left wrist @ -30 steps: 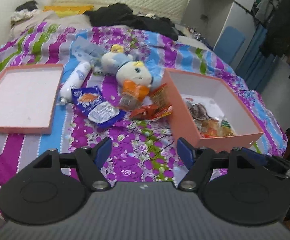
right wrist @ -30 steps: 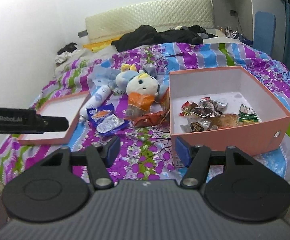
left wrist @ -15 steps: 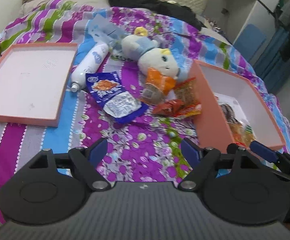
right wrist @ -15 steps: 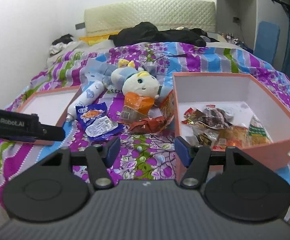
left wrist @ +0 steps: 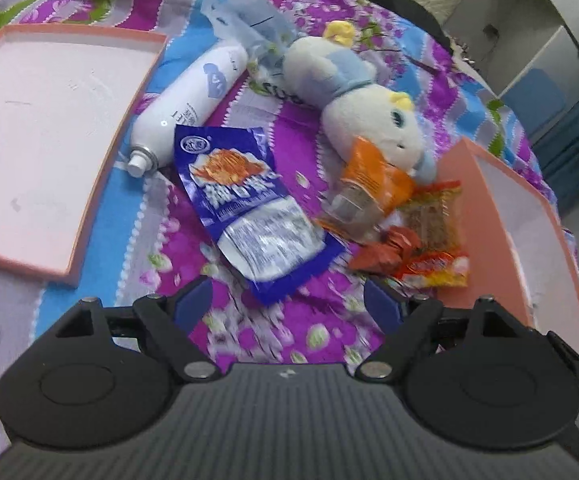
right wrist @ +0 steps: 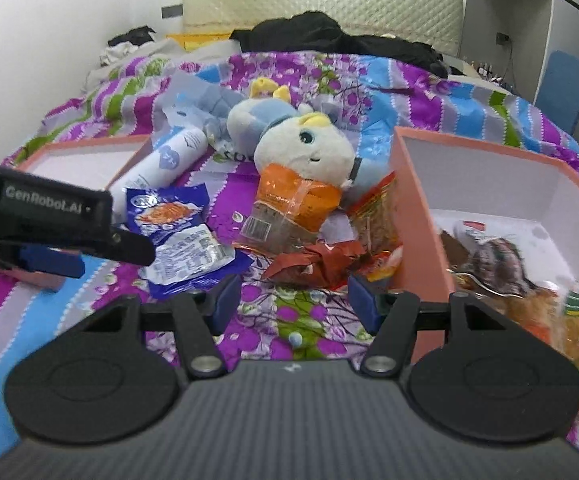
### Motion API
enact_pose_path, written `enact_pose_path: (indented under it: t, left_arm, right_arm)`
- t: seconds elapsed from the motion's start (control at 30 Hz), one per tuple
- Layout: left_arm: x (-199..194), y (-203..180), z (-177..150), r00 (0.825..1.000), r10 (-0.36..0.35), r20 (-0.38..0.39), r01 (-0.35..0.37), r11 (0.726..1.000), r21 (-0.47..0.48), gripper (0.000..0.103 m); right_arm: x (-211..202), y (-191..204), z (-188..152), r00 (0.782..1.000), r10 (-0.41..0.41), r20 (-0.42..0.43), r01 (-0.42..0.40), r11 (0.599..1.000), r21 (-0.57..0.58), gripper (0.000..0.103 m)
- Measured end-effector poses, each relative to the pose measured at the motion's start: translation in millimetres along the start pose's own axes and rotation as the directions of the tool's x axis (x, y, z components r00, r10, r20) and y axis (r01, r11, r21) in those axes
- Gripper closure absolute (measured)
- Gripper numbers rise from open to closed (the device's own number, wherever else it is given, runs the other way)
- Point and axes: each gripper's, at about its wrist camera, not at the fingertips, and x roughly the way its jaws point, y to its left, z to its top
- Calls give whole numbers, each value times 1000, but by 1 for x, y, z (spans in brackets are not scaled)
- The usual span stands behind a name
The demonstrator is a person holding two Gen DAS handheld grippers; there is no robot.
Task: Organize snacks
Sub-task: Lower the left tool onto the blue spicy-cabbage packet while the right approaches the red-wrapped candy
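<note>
Floral bedspread [left wrist: 321, 332] under both tongs, left [left wrist: 287, 304] and right [right wrist: 294, 304], low, level, wide open, empty.

bed [left wrist: 89, 272] floral striped cover | on it: pink box [right wrist: 413, 184], box lid [left wrist: 49, 120], white bottle [left wrist: 187, 104], blue snack packet [left wrist: 245, 204], plush toy [left wrist: 353, 116], orange packet [left wrist: 369, 184], red wrappers [left wrist: 405, 248]
</note>
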Motion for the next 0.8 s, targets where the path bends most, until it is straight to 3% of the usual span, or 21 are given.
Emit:
enact_pose_path:
  t: [0.17, 0.3, 0.4, 0.67, 0.8]
  left_arm:
    - [39, 17, 19, 1000, 3, -29, -4, 1000, -20, 18]
    - [64, 25, 27, 999, 1, -43, -1, 1000, -7, 18]
    - [78, 29, 32, 1000, 1, -24, -2, 1000, -20, 18]
    - [104, 27, 36, 1000, -3, -8, 3, 1000, -5, 18]
    - [113, 26, 34, 1000, 9, -7, -9, 1000, 15, 26]
  right_arm:
    - [40, 0, -1, 1000, 13, -9, -13, 1000, -8, 42]
    - [71, 2, -3, 999, -21, -34, 20, 999, -27, 41]
    - [88, 4, -5, 998, -51, -35, 49, 998, -45, 32]
    - [120, 11, -7, 995, -66, -77, 58, 994, -96, 31]
    - [120, 10, -5, 993, -67, -96, 56, 993, -108, 35]
